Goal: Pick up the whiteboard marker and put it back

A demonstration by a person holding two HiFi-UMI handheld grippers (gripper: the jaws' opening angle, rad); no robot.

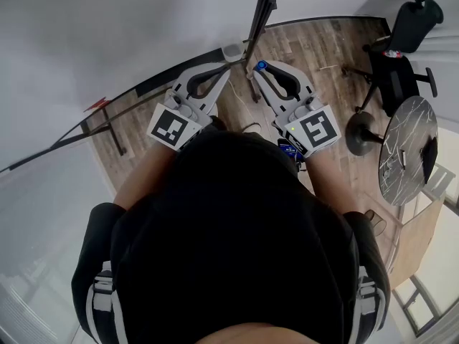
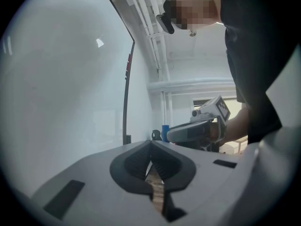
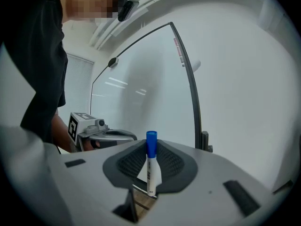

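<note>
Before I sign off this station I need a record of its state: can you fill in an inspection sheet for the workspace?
Surface: whiteboard, blank where visible.
Job's things: whiteboard marker, blue-capped, standing between the right gripper's jaws.
Clutter: nothing seen.
Grippers: right gripper shut on the marker; left gripper shut, empty.
Cables: nothing seen.
Surroundings: wooden floor, black office chair, round marble-top table.
</note>
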